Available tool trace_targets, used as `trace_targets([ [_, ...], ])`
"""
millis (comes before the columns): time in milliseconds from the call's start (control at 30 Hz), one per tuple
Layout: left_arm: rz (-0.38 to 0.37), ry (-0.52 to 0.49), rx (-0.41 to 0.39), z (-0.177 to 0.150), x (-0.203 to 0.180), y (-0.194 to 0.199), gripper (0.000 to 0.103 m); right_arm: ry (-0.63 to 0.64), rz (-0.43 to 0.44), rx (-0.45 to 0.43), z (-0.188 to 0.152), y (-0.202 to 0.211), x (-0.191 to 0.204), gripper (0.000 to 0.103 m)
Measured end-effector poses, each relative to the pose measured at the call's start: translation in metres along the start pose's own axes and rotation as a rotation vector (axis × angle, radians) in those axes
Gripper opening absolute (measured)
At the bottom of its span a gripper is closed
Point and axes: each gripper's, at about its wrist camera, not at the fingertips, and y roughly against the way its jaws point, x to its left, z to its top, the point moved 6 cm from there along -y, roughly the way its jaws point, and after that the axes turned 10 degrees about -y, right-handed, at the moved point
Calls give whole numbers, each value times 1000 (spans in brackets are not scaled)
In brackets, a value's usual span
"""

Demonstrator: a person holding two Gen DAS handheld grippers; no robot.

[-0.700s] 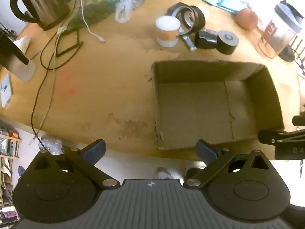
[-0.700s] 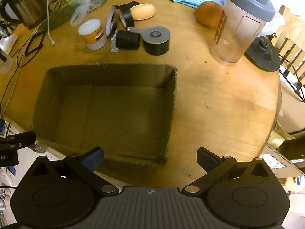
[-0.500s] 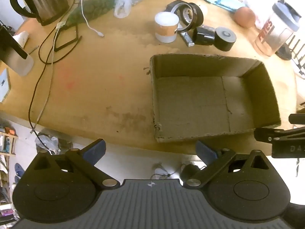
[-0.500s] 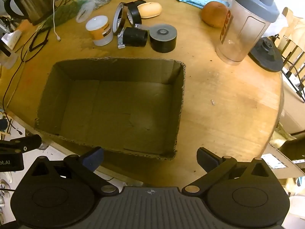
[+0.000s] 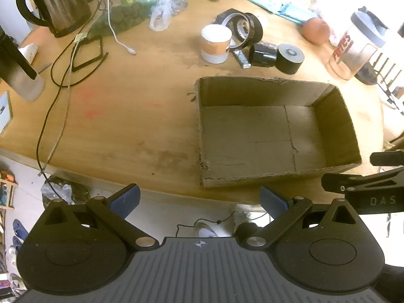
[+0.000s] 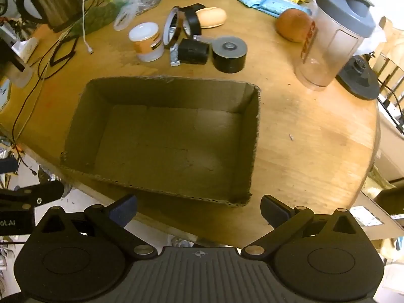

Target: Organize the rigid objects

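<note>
- Both held high over the near edge of the counter (image 5: 126,116): left gripper (image 5: 199,199) and right gripper (image 6: 198,209), jaws spread fully, nothing between the pads.
- Empty cardboard box (image 6: 174,136) near the counter's front edge; the rigid pieces well beyond its far wall, none inside yet.
- Clustered tight: white jar (image 6: 147,41), upright tape rolls (image 6: 180,26), black cylinder (image 6: 194,51), small metal piece (image 6: 174,55), squat black roll (image 6: 229,54), several touching.
- Risk: a wide-open reach into that cluster, one pad nudging a neighbour; likely toppling or rolling of the upright tape rolls.
- Risk: round, smooth sides on jar and rolls; probable slip or squirt-out from an off-centre pinch.
- Risk: box close to the edge, thin ragged walls; possible shove toward the drop from a low carry clipping the rim.
- Only in the right wrist view: beige oval object (image 6: 210,17) behind the tape rolls, shaker bottle (image 6: 335,40) in full, bare counter right of the box.
- Only in the left wrist view: long cables (image 5: 58,96) and open counter left of the box, glass (image 5: 22,80) at the far left.
</note>
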Motion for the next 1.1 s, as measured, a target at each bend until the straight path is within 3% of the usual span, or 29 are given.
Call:
trace_targets([
  [567,-70,8,-14,16,-8,-9,103,2,14,-24,17,-10,-5,103],
  [1100,3,-51,-48,60,-17,-12,103,-57,11,-73,65,-10,-35,103],
])
